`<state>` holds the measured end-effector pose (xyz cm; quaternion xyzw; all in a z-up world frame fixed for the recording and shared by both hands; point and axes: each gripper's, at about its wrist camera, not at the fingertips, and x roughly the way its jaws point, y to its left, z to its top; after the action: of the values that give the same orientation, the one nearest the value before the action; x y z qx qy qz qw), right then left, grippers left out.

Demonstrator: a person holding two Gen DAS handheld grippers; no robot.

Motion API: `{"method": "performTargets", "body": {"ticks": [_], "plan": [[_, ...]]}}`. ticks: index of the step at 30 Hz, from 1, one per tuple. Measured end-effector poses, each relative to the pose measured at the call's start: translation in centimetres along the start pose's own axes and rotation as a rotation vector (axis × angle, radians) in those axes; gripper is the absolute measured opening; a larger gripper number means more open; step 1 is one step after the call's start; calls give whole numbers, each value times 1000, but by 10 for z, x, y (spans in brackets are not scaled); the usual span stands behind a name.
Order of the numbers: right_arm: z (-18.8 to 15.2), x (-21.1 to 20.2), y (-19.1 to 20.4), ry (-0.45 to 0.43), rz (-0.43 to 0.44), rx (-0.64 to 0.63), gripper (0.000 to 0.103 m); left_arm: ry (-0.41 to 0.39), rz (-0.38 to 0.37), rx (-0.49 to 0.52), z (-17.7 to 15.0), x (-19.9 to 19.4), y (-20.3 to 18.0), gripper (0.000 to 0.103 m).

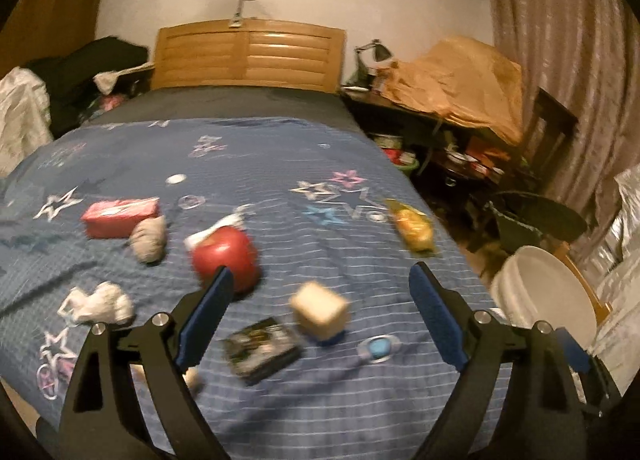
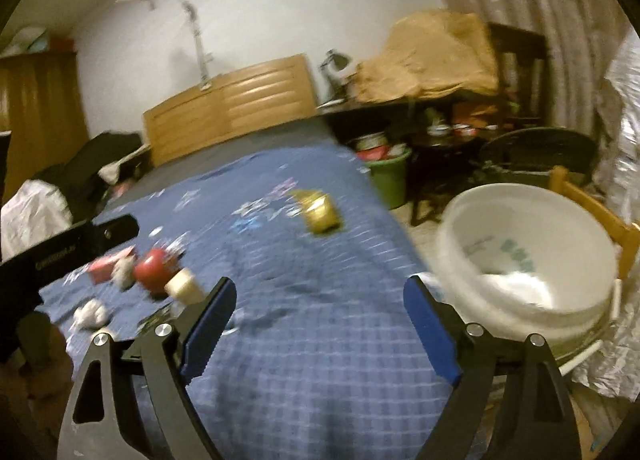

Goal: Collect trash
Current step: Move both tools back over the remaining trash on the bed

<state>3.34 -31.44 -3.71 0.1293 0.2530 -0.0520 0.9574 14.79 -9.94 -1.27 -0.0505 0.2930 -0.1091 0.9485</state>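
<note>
On the blue star-patterned bedspread [image 1: 248, 147] the clutter is scattered ahead of both tools. The left gripper [image 1: 320, 288] stands released, jaws wide with nothing between them; in its view a red apple [image 1: 224, 260] shows just behind its left finger, at about ten o'clock from the gap. A pale cube [image 1: 320, 310] and a small dark packet [image 1: 262, 348] lie lower in the gap itself. A crumpled white tissue [image 1: 100, 300] lies at nine o'clock, a grey wad [image 1: 149, 238] and a pink box [image 1: 120, 215] at ten to eleven, and a yellow snack wrapper [image 1: 412, 227] at one o'clock near the bed's edge. The white bucket [image 1: 548, 292] stands off the bed at three o'clock.

The right gripper [image 2: 320, 296] is likewise released and empty, over bare bedspread. From its view the wrapper [image 2: 320, 211] sits at twelve o'clock and the bucket [image 2: 528, 252], with something white already inside, at two o'clock.

Both pictures are smeared by motion, so the step in hand is probably a reach for the next piece. To do it well, sort trash from keepers first: tissue, wad and wrapper look like rubbish; the apple likely is not. Take the wrapper with the right tool, since it lies nearest the bucket, and the tissue with the left. Slow down before closing, bring the fingers down either side of the piece without snagging the bedspread, and pinch soft paper at its thickest bunch so it does not slip free on the way over.
</note>
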Motion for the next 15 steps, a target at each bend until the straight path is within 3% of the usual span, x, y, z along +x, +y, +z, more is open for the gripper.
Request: {"method": "performTargets", "body": {"ticks": [9, 15], "plan": [[-20, 21, 80, 110, 170, -148, 86, 26, 110, -143, -1, -6, 103, 86], [-39, 39, 124, 195, 275, -228, 77, 19, 189, -180, 28, -18, 198, 79]]}}
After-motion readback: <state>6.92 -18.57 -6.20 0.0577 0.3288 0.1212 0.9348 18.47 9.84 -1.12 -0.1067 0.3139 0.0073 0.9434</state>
